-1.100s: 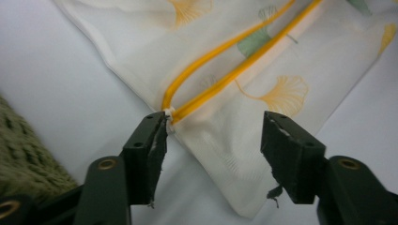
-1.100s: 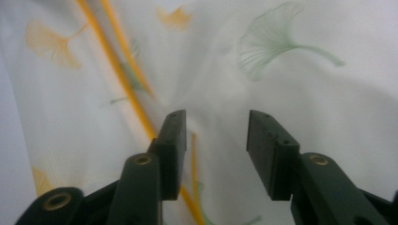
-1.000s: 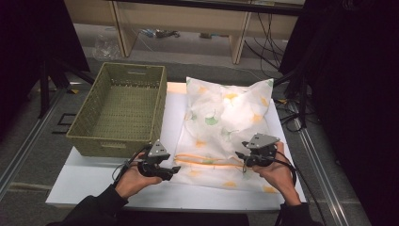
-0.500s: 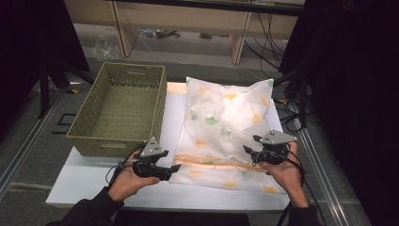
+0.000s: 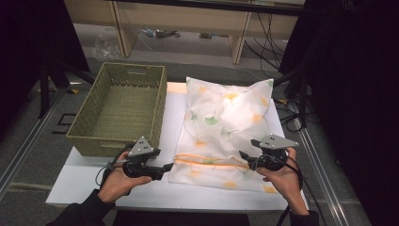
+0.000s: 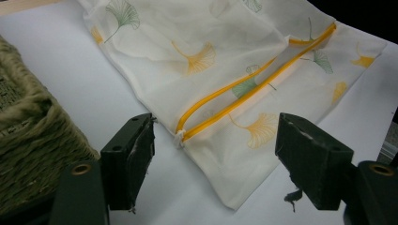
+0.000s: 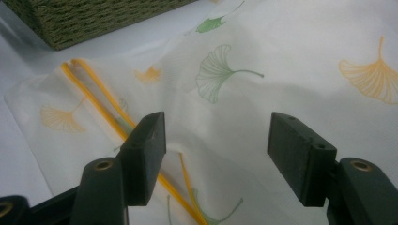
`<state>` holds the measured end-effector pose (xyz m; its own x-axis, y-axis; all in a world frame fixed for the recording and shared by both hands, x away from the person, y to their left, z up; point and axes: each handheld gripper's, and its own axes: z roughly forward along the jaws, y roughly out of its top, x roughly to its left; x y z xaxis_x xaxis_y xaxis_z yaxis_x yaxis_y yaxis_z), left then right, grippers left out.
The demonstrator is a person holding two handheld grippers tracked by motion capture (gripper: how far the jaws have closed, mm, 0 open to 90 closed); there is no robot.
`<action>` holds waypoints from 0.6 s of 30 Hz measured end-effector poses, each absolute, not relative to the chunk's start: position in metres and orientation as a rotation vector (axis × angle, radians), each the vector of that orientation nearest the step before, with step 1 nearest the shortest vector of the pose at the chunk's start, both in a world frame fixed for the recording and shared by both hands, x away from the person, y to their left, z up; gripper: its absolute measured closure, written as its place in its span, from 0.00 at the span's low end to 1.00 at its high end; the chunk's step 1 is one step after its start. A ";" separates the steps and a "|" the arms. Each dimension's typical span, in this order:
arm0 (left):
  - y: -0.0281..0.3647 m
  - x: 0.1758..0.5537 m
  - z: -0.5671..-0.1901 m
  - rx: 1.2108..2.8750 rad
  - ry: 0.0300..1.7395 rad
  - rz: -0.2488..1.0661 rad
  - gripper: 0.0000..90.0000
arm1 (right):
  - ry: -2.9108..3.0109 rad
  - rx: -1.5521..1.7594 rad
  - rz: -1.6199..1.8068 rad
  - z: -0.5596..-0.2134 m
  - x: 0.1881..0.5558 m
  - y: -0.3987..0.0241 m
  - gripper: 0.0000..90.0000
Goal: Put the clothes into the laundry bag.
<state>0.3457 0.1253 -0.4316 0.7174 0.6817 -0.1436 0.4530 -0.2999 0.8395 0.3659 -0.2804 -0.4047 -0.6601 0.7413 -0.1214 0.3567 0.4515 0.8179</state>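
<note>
Work: handling a white pillowcase [image 5: 226, 127] with ginkgo leaf print and an orange zipper [image 5: 209, 162] across its near end.
Pillowcase: lies flat on the white surface [image 5: 84, 181], right of the woven basket [image 5: 120, 106]; puffed in the middle, so something seems to be inside.
Zipper: in the left tool view its two orange tapes [image 6: 256, 86] part over most of the length and meet at the end nearest the tool, so it looks at least partly unzipped.
Left tool [image 5: 167, 168]: just off the pillowcase's near left corner, jaws apart and just been opening; nothing between them, the zipper end lying just ahead.
Right tool [image 5: 244, 157]: over the zipper's right part, jaws apart and just been opening; cloth lies below, not pinched.
Basket: empty, well apart from both tools.
Done, by my reading: the pillowcase is laid out with the zipper towards the person.
Left: neither tool has a grip now; the pillowcase is not in the basket, and whether the zipper needs more work I cannot tell.
</note>
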 end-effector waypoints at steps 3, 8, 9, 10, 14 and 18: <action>0.132 0.345 -0.432 1.948 0.875 0.301 0.31 | 2.228 0.928 1.114 -0.406 0.363 -0.283 0.42; 0.143 0.343 -0.434 1.937 0.899 0.309 0.30 | 2.213 0.951 1.121 -0.406 0.359 -0.285 0.38; 0.146 0.342 -0.434 1.962 0.896 0.318 0.30 | 2.210 0.949 1.123 -0.407 0.358 -0.286 0.36; 0.145 0.342 -0.436 1.946 0.901 0.317 0.28 | 2.199 0.967 1.127 -0.407 0.356 -0.285 0.35; 0.145 0.338 -0.439 1.976 0.859 0.326 0.27 | 2.199 0.981 1.132 -0.413 0.352 -0.286 0.33; 0.146 0.336 -0.442 1.986 0.844 0.314 0.26 | 2.210 1.004 1.141 -0.416 0.346 -0.285 0.32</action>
